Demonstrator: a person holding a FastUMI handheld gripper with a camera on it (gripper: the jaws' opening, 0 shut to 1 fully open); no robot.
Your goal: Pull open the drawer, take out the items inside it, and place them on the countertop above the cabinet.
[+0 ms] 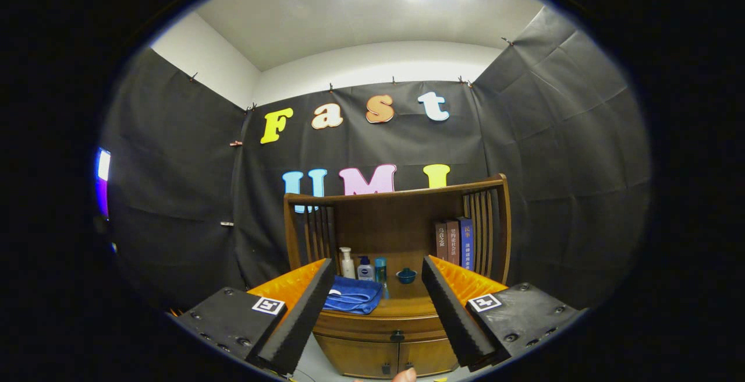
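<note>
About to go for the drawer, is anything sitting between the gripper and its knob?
Nothing visible does. The gripper is open, fingers spread, and the drawer with its knob lies just ahead between them, shut.

This is looking like a pretend room made inside a booth. Black cloth (174,195) is hanging on every side, with white wall above it. A brown wooden cabinet (396,335) is standing at 6 o'clock, holding books (454,243), little bottles (364,266) and a blue towel (352,296), like things at home.
</note>
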